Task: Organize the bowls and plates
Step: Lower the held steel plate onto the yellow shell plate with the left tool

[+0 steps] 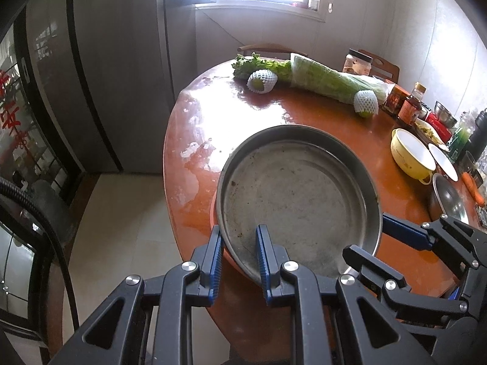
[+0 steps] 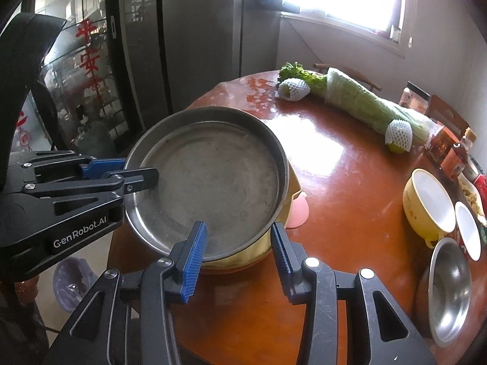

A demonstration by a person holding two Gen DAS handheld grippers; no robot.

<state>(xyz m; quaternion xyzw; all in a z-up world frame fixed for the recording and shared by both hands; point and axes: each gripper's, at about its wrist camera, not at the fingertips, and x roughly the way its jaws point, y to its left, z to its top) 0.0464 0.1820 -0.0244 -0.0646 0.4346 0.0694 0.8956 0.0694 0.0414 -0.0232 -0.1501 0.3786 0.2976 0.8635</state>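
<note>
free: table centre (image 2: 350,182) | blocked: right edge, yellow bowl (image 2: 426,203), steel bowl (image 2: 450,292) | far: wrapped greens (image 2: 365,106), possibly more behind

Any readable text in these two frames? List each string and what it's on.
"GenRobot.AI": white print on the body of the left gripper, seen in the right wrist view.
"平安": red characters on the glass door; more red characters below are too blurred to read.
Sauce bottles and the jar: labels are too small to read.
Yellow bowl: small orange mark on the side, unreadable.
</note>
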